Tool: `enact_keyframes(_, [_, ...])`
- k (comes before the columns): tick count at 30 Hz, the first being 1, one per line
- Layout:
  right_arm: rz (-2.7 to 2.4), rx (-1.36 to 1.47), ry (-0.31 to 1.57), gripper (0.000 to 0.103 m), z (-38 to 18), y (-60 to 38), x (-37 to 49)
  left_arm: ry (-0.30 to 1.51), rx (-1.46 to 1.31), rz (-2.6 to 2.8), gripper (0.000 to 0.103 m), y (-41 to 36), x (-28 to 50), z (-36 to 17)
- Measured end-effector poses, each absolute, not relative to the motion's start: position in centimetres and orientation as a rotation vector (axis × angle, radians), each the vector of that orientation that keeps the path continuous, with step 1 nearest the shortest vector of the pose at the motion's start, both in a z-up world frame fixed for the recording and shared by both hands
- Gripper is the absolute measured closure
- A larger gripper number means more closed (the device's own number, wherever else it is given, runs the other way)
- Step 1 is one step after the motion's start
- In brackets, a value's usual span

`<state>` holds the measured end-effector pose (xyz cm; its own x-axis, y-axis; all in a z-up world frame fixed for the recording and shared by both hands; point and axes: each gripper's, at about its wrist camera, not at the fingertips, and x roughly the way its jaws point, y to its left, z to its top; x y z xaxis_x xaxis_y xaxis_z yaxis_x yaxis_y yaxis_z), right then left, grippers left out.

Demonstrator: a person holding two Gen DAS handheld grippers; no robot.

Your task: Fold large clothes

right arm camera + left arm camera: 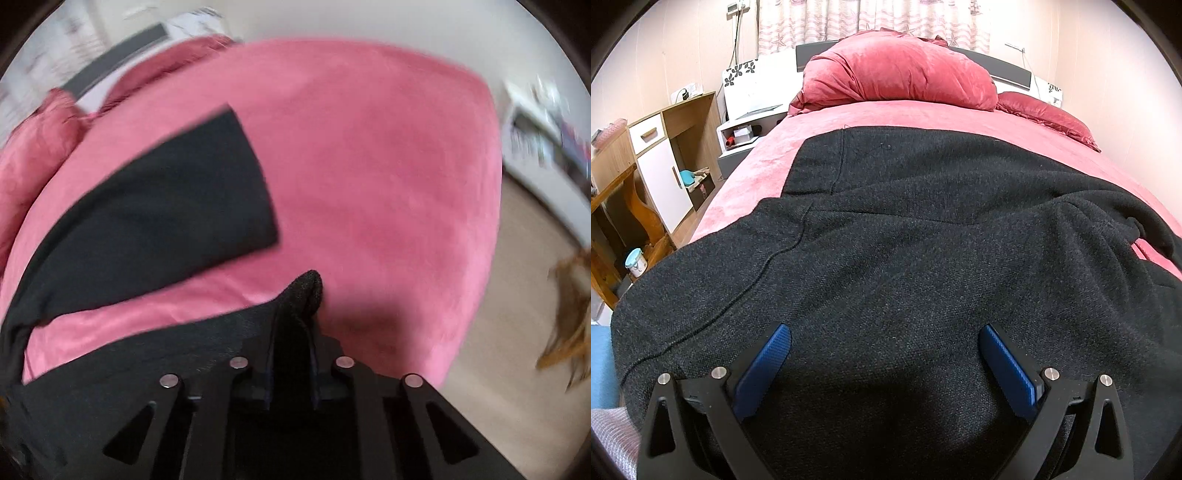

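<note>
Right gripper (295, 332) pinching the black garment (905, 258) at its near edge; left gripper (884, 347) spread above it; carry it far, low over the pink bed (369, 166), keep that edge taut.

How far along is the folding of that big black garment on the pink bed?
Early. Done: the black garment is spread across the pink bed, one sleeve lying flat. In hand: the right tool is shut on a bunch of the fabric at the garment's edge; the left tool is open above the cloth, gripping nothing. Left: no finished fold shows, so the folding itself remains.
</note>
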<state>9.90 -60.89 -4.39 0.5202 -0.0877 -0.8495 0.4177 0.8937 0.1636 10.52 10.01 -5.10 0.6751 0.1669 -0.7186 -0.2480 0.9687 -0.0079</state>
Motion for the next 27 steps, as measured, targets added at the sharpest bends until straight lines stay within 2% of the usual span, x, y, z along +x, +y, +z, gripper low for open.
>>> enact_keyframes(4, [-0.296,0.358,0.754,0.091,1.4,-60.9,8.9,0.796,-0.105,0.236,0.0,10.0,10.5,-5.1])
enact_keyframes(7, [-0.309,0.421,0.682,0.089,2.2,-61.1,9.4,0.795,-0.101,0.238,0.0,9.9,10.5,-5.0])
enact_keyframes(9, [-0.281,0.467,0.704,0.077,0.8,-61.2,11.6,0.796,-0.101,0.239,0.0,9.9,10.5,-5.1])
enact_keyframes(10, [-0.306,0.47,0.754,0.067,-0.2,-61.4,12.1,0.796,-0.1,0.239,0.0,9.8,10.5,-5.0])
enact_keyframes(11, [-0.355,0.461,0.794,0.066,-0.5,-61.1,12.4,0.795,-0.101,0.239,0.0,9.8,10.4,-5.0])
enact_keyframes(12, [-0.407,0.465,0.812,0.066,-0.8,-61.2,11.6,0.795,-0.102,0.238,0.0,9.9,10.4,-5.0])
enact_keyframes(16, [-0.44,0.694,0.659,0.063,-0.4,-64.2,4.4,0.792,-0.105,0.238,0.0,9.9,10.4,-5.0])
enact_keyframes(18, [-0.45,0.75,0.642,0.063,-1.4,-65.2,1.1,0.791,-0.103,0.239,0.0,9.8,10.4,-5.0])
enact_keyframes(20, [-0.467,0.801,0.668,0.063,-2.1,-66.1,-0.7,0.789,-0.098,0.247,0.0,9.7,10.2,-4.9])
enact_keyframes(22, [-0.423,0.871,0.716,0.067,-4.3,-65.7,-3.6,0.786,-0.091,0.258,0.0,9.5,10.0,-4.8])
enact_keyframes(27, [-0.291,1.015,0.775,0.067,-9.6,-64.2,-4.6,0.792,-0.093,0.261,0.0,9.2,9.2,-4.4])
